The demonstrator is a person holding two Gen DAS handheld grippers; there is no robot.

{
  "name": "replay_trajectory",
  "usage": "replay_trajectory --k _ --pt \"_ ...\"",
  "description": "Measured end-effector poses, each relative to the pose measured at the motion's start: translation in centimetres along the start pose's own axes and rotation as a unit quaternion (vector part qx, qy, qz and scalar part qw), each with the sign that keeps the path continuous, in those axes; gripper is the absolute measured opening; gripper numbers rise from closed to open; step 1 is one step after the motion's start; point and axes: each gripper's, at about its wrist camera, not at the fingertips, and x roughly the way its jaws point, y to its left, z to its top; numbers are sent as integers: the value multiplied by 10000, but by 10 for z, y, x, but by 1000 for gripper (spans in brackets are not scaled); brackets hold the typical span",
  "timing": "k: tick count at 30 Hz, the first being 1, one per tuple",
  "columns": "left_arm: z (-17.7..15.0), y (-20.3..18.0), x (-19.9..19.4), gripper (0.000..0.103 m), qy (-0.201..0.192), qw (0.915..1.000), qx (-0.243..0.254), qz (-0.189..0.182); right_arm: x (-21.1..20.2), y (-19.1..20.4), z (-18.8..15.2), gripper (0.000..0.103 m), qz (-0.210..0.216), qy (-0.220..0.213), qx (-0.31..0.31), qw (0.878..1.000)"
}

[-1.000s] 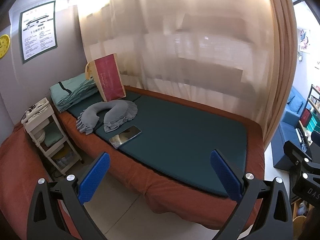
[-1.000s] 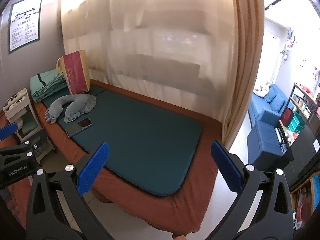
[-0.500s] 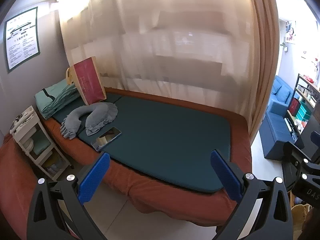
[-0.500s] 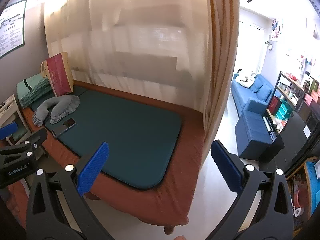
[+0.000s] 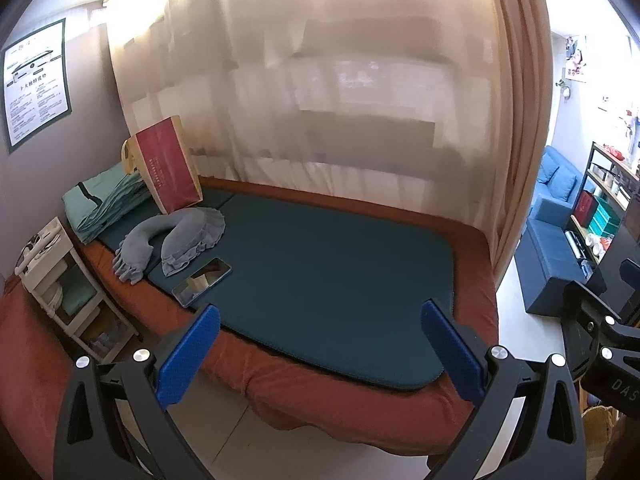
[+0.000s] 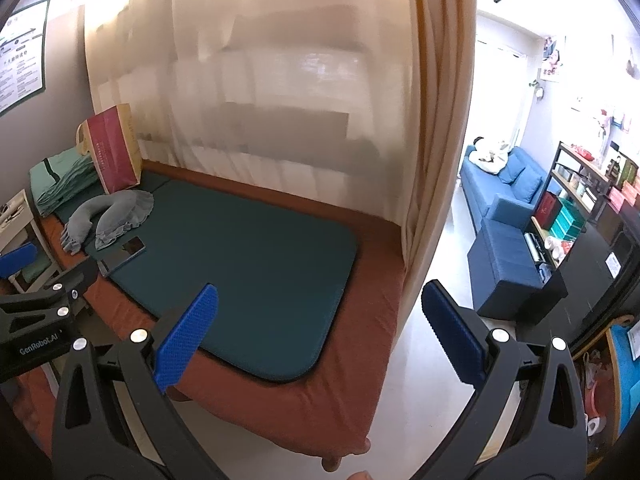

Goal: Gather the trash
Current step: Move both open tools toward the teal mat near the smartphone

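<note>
trash: none identifiable on the bed [image 5: 472, 272]. left tool [image 5: 320, 356] and right tool [image 6: 318, 334] both spread wide, holding nothing, above the bed edge.

Left tool [image 5: 320, 350]: matt black plastic arms, bright metal screws, blue ribbed pads [image 5: 188, 360]. Right tool [image 6: 320, 336]: same finish. Bed [image 5: 360, 404]: rust-red cloth, creased. Mat [image 5: 320, 272]: dark green, matt, smooth. Pillow [image 5: 176, 236] at 10 o'clock: grey cloth, frilled. Phone [image 5: 202, 282]: glossy, reflective. Bag [image 5: 168, 172]: paper. Curtain [image 5: 320, 100]: sheer cloth. Floor [image 6: 432, 360]: pale, glossy.
</note>
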Motion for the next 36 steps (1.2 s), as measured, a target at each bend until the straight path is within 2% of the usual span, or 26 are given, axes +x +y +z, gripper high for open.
replay_trajectory --k 14,27,36 --pt "0 54 14 98 180 9976 -369 549 28 58 13 100 563 94 -411 9975" --pt "0 76 30 98 273 9966 -508 591 45 76 15 100 574 234 -496 9968" --pt "11 67 55 98 380 9967 -435 575 76 69 24 100 588 370 -384 9968"
